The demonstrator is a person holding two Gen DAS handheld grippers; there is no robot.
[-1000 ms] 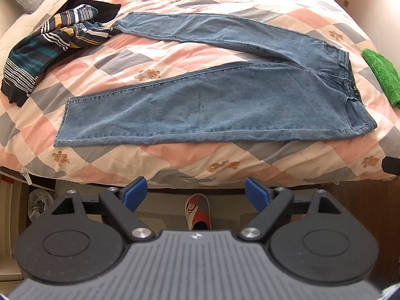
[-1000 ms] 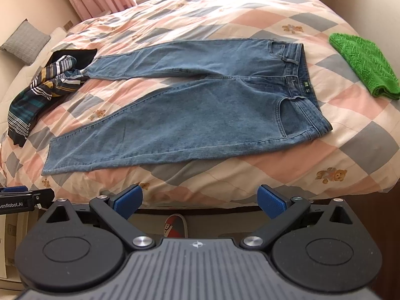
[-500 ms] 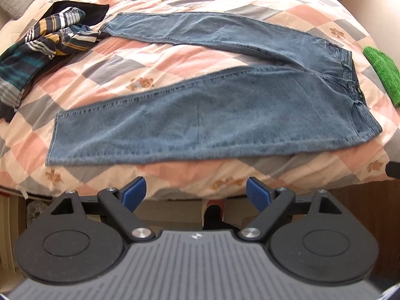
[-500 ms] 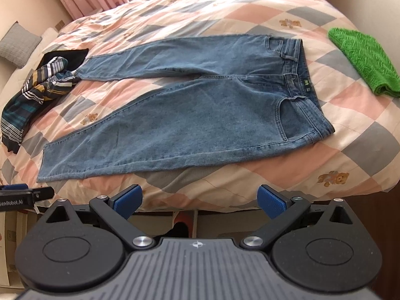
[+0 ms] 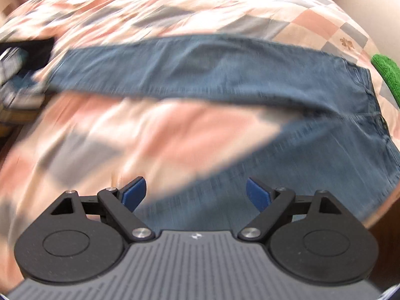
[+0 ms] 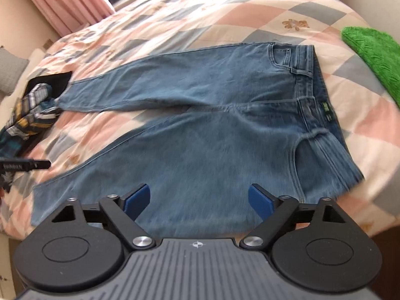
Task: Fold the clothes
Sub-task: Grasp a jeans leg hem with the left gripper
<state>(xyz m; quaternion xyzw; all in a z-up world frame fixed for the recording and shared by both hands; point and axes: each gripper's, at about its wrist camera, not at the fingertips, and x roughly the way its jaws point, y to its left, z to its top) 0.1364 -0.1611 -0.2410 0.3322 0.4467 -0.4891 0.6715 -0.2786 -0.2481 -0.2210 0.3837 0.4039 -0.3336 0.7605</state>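
A pair of blue jeans (image 6: pixel 212 115) lies flat on the checked bedspread (image 6: pixel 225 12), legs spread to the left, waistband to the right. In the blurred left wrist view the jeans (image 5: pixel 212 75) fill the middle. My left gripper (image 5: pixel 195 194) is open and empty, low over the near leg. My right gripper (image 6: pixel 199 198) is open and empty above the near leg's thigh. The left gripper's tip (image 6: pixel 25 166) shows at the left edge of the right wrist view.
A striped garment (image 6: pixel 30 110) lies bunched at the far leg's hem. A green knitted cloth (image 6: pixel 372 52) lies right of the waistband. Pink curtains (image 6: pixel 62 0) and a grey pillow (image 6: pixel 10 72) stand at the far left.
Both grippers have moved forward from beyond the bed's edge to over the jeans. The left wrist view is now blurred by fast motion. Both stay open.
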